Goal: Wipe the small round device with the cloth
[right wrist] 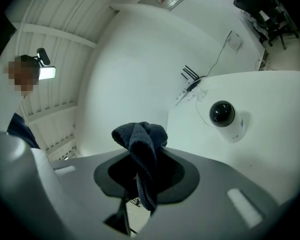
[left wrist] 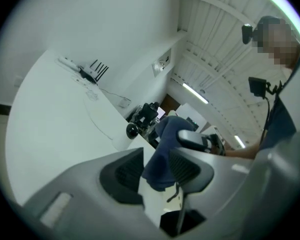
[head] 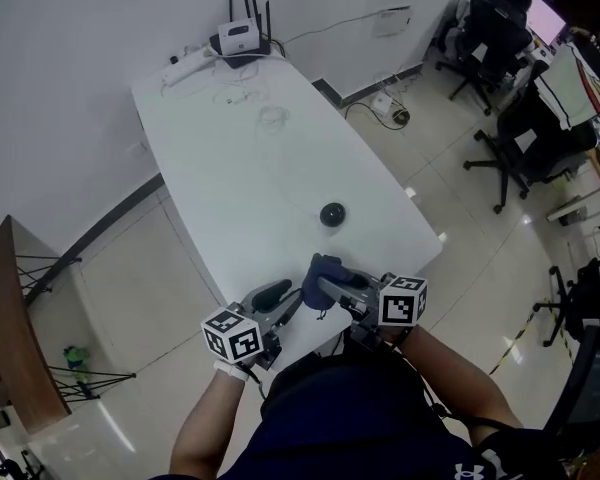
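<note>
Pinching cloth in right fingers, left fingers parted around it, both level.

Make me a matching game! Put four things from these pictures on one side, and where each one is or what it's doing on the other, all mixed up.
1 cloth
2 small round device
3 router
4 left gripper

A far end of the table
B fingers apart
C pinched by the right gripper
D on the table, ahead of both grippers

Pairs: 1-C, 2-D, 3-A, 4-B
</note>
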`<state>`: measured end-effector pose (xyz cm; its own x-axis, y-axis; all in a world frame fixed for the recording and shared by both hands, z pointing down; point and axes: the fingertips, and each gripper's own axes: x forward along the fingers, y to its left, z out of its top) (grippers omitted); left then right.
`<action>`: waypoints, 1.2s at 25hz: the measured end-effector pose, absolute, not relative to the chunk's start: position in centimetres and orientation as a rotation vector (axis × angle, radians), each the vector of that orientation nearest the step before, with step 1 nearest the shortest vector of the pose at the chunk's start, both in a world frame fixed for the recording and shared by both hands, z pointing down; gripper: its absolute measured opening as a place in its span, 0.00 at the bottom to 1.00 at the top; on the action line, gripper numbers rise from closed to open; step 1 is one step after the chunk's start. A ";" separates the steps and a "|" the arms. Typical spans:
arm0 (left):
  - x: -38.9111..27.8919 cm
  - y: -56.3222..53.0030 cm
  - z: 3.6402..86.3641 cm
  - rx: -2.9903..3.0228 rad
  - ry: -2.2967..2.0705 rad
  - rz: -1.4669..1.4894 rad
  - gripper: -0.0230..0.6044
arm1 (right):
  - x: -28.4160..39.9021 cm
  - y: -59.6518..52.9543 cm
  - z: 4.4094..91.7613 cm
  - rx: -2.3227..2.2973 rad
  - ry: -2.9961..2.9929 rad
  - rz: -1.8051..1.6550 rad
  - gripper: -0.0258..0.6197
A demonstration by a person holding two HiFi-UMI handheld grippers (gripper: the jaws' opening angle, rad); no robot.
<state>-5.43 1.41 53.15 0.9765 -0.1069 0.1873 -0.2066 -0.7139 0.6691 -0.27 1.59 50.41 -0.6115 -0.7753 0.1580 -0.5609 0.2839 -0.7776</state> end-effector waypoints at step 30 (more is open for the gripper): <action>-8.2 0.1 60.0 2.214 -0.820 0.664 0.41 | 5.2 2.2 53.7 -1.473 2.580 -1.115 0.28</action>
<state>-8.21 0.09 59.96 0.6718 -0.3626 0.6459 -0.7070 -0.5739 0.4133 5.16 2.16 53.66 -0.5684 -0.7438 0.3517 -0.7659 0.3220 -0.5565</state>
